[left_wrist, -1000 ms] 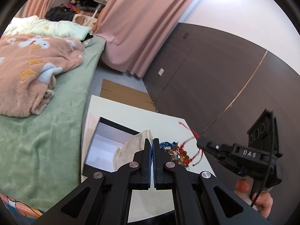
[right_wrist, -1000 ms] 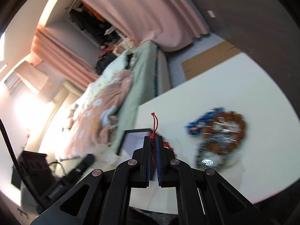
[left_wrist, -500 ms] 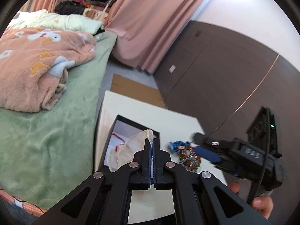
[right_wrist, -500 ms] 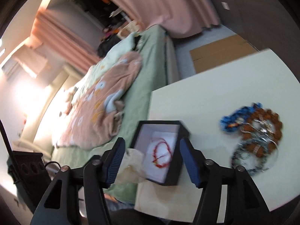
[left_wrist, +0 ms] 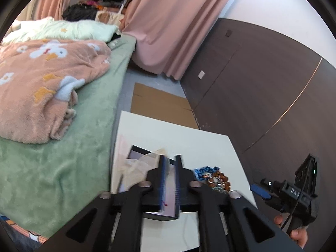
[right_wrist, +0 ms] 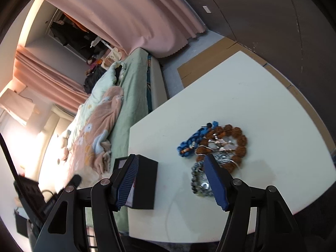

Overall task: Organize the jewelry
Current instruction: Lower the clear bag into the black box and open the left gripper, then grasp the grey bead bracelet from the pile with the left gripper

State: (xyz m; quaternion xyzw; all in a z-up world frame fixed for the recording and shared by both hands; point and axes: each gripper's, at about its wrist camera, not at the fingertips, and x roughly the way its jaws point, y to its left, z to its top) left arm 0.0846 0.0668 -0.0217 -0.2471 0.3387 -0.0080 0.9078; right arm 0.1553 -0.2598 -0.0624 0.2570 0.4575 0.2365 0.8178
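Note:
A black jewelry box with a white lining stands at the near left of the white table; it also shows in the left wrist view. A sheer cream pouch lies over its left side. My left gripper is slightly open above the box, holding nothing. A heap of bracelets, blue cord, brown beads and silver pieces, lies right of the box and also shows in the left wrist view. My right gripper is open and empty, between the box and the heap.
A bed with a green cover and a peach blanket runs along the table's left edge. A dark wall stands behind and right. Flat cardboard lies on the floor past the table.
My right gripper opened and dropped the red cord bracelet into the box, then swung toward the heap. My left gripper, shut on the pouch before, has opened a little and let it go.

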